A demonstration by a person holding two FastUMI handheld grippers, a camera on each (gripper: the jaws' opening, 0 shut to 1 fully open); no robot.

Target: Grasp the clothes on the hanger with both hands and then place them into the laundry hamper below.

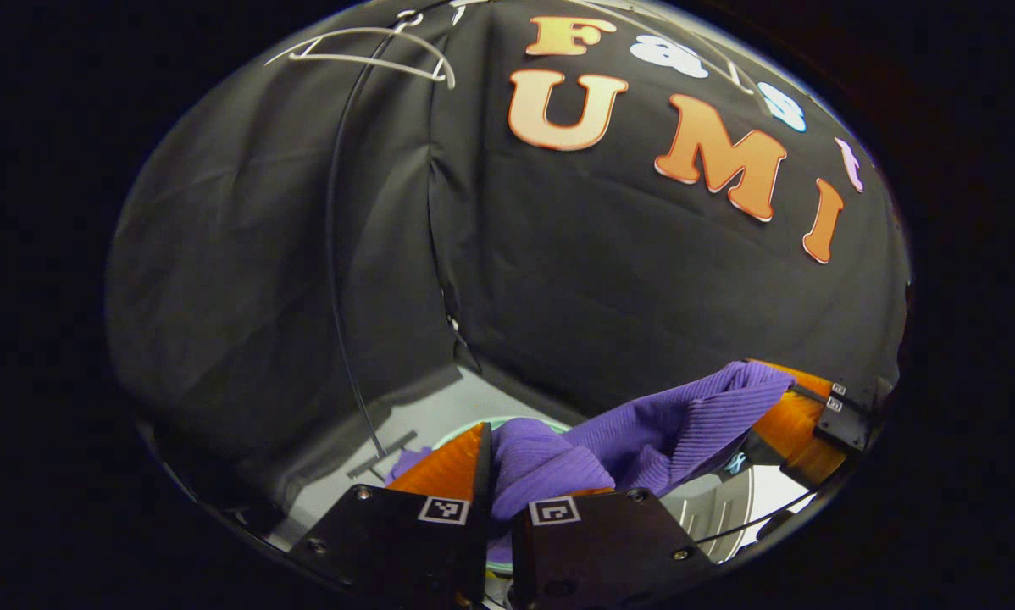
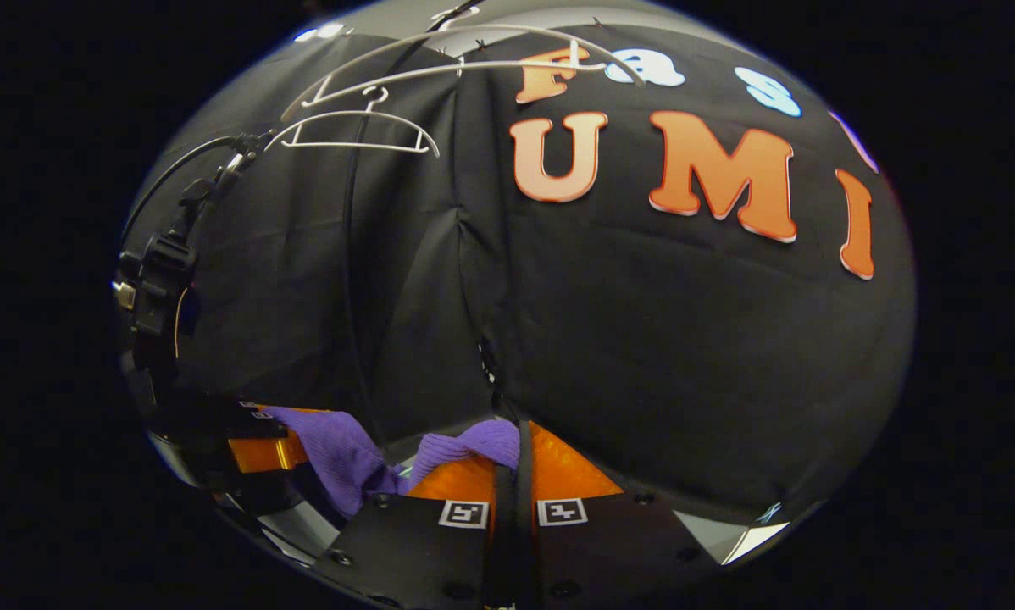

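Observation:
The purple ribbed garment (image 1: 643,432) hangs stretched between both grippers, off the hanger. In the left gripper view, my left gripper (image 1: 526,464) is shut on a thick bunch of it, and the right gripper (image 1: 800,419) holds the far end at the right edge. In the right gripper view, my right gripper (image 2: 516,440) is shut with the purple garment (image 2: 465,445) pinched and draped over one finger; the left gripper (image 2: 257,449) holds the other end at lower left. A pale rim of the hamper (image 1: 465,430) peeks out under the cloth.
Bare white hangers (image 2: 355,127) hang high on a rail, with one white hanger (image 1: 363,51) at top left. A thin black pole (image 1: 338,280) stands on the grey floor (image 1: 423,407). A white slatted wall (image 1: 715,508) shows at lower right.

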